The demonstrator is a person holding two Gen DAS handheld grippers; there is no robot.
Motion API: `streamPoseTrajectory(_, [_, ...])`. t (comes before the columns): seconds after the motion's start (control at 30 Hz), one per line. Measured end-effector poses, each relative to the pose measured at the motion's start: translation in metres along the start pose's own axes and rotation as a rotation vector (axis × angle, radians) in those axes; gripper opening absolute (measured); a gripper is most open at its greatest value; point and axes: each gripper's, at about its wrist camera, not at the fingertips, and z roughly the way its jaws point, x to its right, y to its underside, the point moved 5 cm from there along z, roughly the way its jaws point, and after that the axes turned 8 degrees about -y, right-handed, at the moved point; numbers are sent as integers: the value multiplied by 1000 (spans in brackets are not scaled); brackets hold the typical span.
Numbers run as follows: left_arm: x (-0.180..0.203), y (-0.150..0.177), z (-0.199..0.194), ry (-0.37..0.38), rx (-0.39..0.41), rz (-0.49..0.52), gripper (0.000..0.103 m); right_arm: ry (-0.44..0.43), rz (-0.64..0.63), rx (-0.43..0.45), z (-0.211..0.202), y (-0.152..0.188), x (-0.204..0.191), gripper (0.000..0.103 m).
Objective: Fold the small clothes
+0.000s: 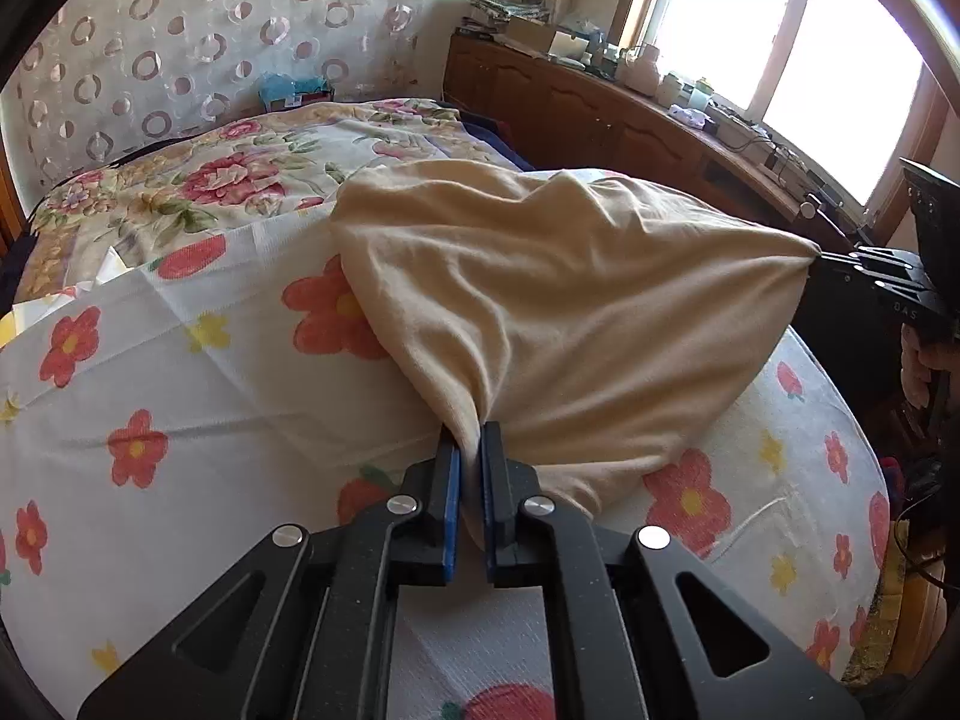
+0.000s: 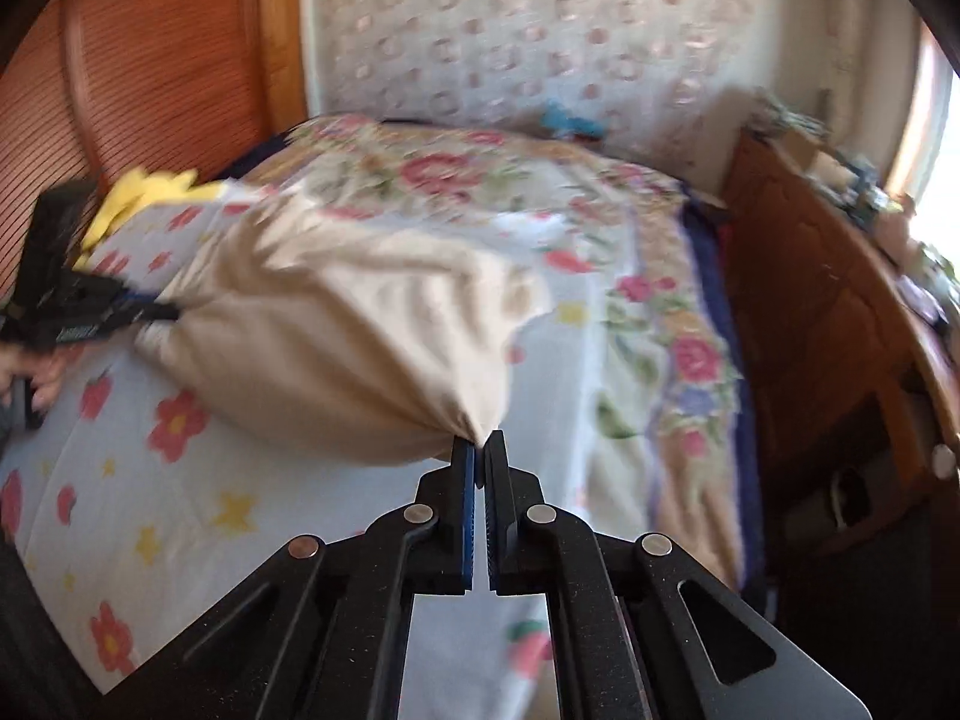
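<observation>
Holding: both sets of fingers were clenched on the cream garment (image 1: pixel 558 300), left gripper (image 1: pixel 471 450) and right gripper (image 2: pixel 480 456) each pinching one corner.
Garment: stretched between them, sagging onto the floral bed (image 1: pixel 180 396).
Axis: long span ran gripper to gripper, neither nearer.

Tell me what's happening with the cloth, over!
Left gripper shut on cream cloth. Right gripper shut on its other corner. Cloth stretched between them, lifted over flowered bedsheet. Nothing in the way, over.
</observation>
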Motion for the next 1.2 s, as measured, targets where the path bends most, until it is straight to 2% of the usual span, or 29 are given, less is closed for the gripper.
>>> streamPoseTrajectory(0.07, [2,-2,-3,10,7,4,7,-27,28,9,-1,1,9,2])
streamPoseTrajectory(0.1, [2,-4,-5,7,8,0,11,-30,35,9,1,1,9,2])
streamPoseTrajectory(0.17, [-2,-8,-9,-2,13,-11,21,-10,39,4,4,2,8,5])
streamPoseTrajectory(0.23, [-6,-14,-13,-3,42,-16,40,-33,61,22,3,-2,8,20])
streamPoseTrajectory(0.27, [-8,-17,-14,2,53,-22,41,-42,67,38,2,-6,5,26])
streamPoseTrajectory(0.33, [-12,-23,-9,0,44,-37,44,-41,66,55,7,-9,3,46])
streamPoseTrajectory(0.43, [-17,-37,4,-14,36,-41,45,-59,100,69,25,-11,3,58])
streamPoseTrajectory(0.57, [-25,-51,26,-23,4,-66,46,-125,219,71,59,-17,11,60])
streamPoseTrajectory(0.6, [-27,-54,29,-29,8,-75,59,-133,234,68,66,-18,12,60])
streamPoseTrajectory(0.63, [-28,-56,31,-28,13,-83,79,-138,240,69,72,-21,13,60])
streamPoseTrajectory(0.67, [-29,-56,34,-22,6,-83,84,-142,244,65,78,-23,13,60])
streamPoseTrajectory(0.73, [-30,-56,44,-37,-33,-73,85,-137,247,59,86,-26,15,60])
streamPoseTrajectory(0.87, [-29,-56,49,-38,-45,-72,85,-121,246,13,102,-29,20,66])
streamPoseTrajectory(0.93, [-30,-57,49,-22,-46,-81,85,-134,261,-10,111,-28,25,71])
streamPoseTrajectory(1.03, [-30,-59,49,21,-35,-103,84,-131,252,1,112,-36,23,73])
streamPoseTrajectory(1.07, [-29,-60,48,34,-31,-110,82,-140,252,7,112,-38,20,73])
streamPoseTrajectory(1.17, [-31,-63,50,77,-27,-127,65,-192,225,14,116,-39,13,71])
streamPoseTrajectory(1.2, [-30,-64,50,84,-29,-133,58,-204,204,7,117,-39,9,61])
